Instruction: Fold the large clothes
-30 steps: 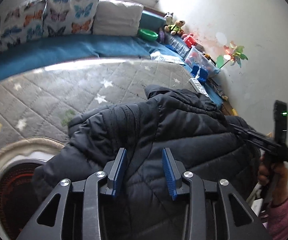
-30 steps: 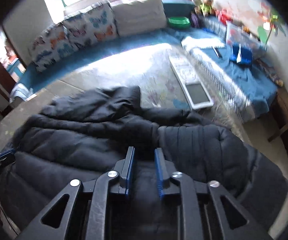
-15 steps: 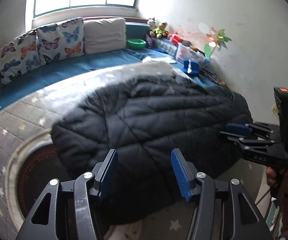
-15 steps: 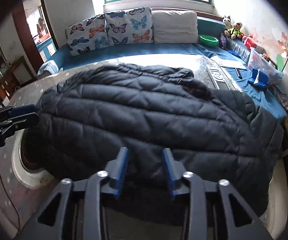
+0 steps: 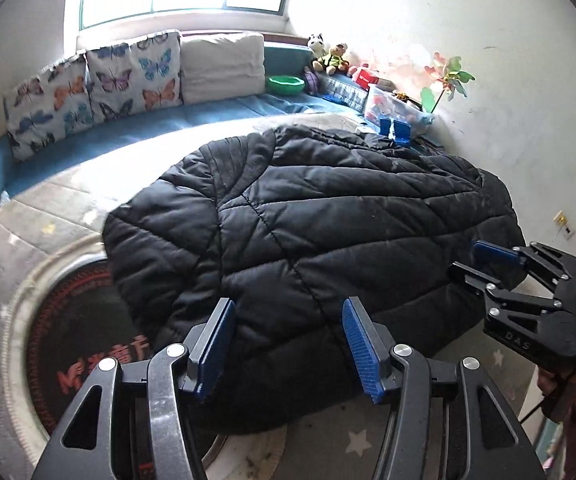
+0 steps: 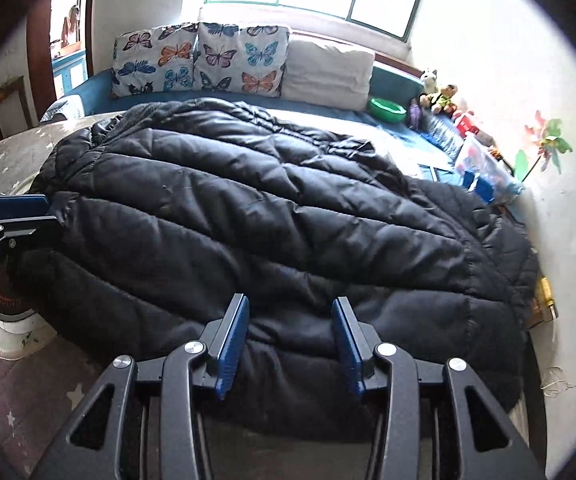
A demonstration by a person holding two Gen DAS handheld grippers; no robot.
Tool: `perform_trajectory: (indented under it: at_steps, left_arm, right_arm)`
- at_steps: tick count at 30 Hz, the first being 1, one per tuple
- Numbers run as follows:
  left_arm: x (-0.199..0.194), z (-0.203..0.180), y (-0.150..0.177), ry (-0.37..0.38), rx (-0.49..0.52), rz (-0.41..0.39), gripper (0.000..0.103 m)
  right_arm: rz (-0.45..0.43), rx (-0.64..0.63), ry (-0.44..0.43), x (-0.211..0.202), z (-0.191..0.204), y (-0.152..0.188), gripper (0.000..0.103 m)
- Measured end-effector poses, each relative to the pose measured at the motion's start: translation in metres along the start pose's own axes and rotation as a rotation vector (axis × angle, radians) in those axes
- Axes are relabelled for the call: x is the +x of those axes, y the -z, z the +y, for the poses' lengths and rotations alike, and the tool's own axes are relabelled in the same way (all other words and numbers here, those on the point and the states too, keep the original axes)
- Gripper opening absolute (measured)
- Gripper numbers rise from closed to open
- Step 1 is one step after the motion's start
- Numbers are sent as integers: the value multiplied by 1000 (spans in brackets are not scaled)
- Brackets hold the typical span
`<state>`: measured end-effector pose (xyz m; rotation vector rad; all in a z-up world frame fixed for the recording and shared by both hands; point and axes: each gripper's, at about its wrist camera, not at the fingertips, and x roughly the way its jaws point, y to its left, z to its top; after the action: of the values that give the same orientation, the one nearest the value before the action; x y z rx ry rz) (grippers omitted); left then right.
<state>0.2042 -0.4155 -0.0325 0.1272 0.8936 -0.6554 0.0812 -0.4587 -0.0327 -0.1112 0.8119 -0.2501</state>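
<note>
Black quilted jacket [image 5: 308, 240] lies spread on the grey star-print mat [image 5: 47, 216], its far edge toward the butterfly cushions [image 5: 99, 92], its near hem just ahead of both my tongs. Left gripper [image 5: 288, 350]: jaws opening, pads apart, nothing between them but the view of the hem below. Right gripper [image 6: 285, 350]: same, jaws opening, no cloth pinched. Risks as I judge them: the jacket is puffy and slick, so a shallow bite at the hem may take only the shell layer and slip out mid-fold. One side of the jacket overhangs the round red-lettered rug [image 5: 71, 340]; dragging there could bunch the padding. On the jacket's far right, the clear toy box [image 5: 396, 108] sits close, and a wide swing of cloth could knock it
</note>
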Motion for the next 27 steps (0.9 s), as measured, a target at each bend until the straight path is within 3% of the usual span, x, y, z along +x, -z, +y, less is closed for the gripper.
perform_trajectory:
  at_steps: [4,11,14,18,27]
  left_arm:
    - [-28,-9,9,-55,30,-48,67]
    - [-78,-17,36,-114,56,-131,89]
    - [-97,-17,47,-141,60,-145,92]
    - [-117,-20,63,-172,82,-148,95]
    - [-144,-20,91,-151,43,-151,103]
  right_arm:
    - [-8,28,-35,-13,4,6,63]
    - [-22,56,-46,-33,14,17,72]
    - [-37,68,-33,-44,25,27,76]
    - [-48,82,-42,-53,34,33,78]
    - [-86,114,-11,-77,48,50,81]
